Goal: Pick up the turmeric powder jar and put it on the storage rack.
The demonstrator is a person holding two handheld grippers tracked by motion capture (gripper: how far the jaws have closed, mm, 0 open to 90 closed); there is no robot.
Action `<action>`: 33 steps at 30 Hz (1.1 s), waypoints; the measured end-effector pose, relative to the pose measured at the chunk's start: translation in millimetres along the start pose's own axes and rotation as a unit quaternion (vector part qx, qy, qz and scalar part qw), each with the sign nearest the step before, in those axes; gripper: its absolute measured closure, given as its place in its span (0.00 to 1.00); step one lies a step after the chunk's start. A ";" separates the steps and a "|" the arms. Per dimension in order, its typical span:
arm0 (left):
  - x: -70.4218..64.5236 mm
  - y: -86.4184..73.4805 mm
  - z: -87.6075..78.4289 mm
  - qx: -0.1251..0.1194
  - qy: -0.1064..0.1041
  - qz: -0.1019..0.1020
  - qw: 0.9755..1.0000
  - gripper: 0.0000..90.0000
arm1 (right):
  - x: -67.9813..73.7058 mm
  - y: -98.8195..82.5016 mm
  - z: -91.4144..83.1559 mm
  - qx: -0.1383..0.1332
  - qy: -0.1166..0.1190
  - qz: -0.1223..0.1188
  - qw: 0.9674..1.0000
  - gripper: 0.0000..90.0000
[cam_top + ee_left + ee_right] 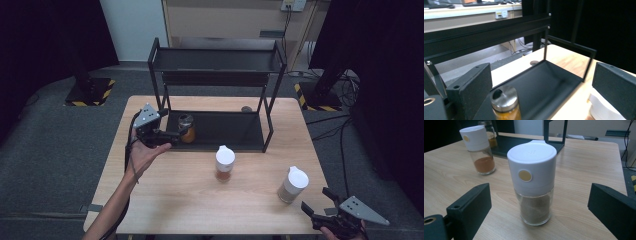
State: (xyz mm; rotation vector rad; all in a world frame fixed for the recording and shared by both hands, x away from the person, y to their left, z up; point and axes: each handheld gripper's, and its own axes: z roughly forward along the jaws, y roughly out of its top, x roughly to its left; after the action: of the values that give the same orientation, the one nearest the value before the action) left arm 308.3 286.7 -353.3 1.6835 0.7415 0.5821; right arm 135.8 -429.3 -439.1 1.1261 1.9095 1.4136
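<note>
In the high view, three jars are standing: one metal-lid jar [186, 128] on the rack's [270, 125] lower shelf, just in front of the left gripper [176, 135], and two white-cap jars on the table [165, 195].

In the left gripper view, the jaws are gaping wide, holding nothing; the metal lid is sitting between them.

In the right gripper view, the jaws are also standing wide apart and empty, with one white-cap jar [534, 182] between them and the second [477, 148] further away to the left. No writing is readable; each cap is only showing a yellow dot [525, 175].

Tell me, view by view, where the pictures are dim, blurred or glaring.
High view: the edges fall to black beside the pale wooden table, which is evenly lit. Left gripper view: the metal-capped jar of orange spice is soft and the right background is black. Right gripper view: the white-capped glass spice jar is sharp, without harsh glare.
</note>
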 end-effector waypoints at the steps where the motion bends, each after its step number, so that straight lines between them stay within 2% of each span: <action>1: -0.9 -1.6 -3.6 0.001 -0.001 0.002 1.000 0.02 | 0.0 -0.1 -0.1 0.000 0.000 0.000 1.000 0.06; 8: -7.8 -21.3 -32.9 -0.009 -0.009 -0.002 1.000 0.02 | 0.8 0.1 -0.1 0.000 -0.004 0.000 1.000 0.05; 16: -17.5 -42.1 -55.1 -0.025 -0.011 -0.006 1.000 0.01 | 1.2 -0.6 -0.7 -0.003 -0.007 0.002 1.000 0.05; 22: -23.9 -67.8 -68.0 -0.039 -0.018 -0.022 0.999 0.01 | 1.0 -1.6 -1.5 -0.006 -0.009 0.004 1.000 0.04; 33: -33.4 -95.6 -89.3 -0.040 -0.008 -0.023 0.999 0.01 | 1.3 -1.9 -1.8 -0.007 -0.010 0.006 1.000 0.02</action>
State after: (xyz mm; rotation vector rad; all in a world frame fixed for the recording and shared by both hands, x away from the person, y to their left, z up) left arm 205.5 335.6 -425.9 1.5918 0.7348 0.5587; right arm 133.1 -429.4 -440.1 1.1416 1.8791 1.4144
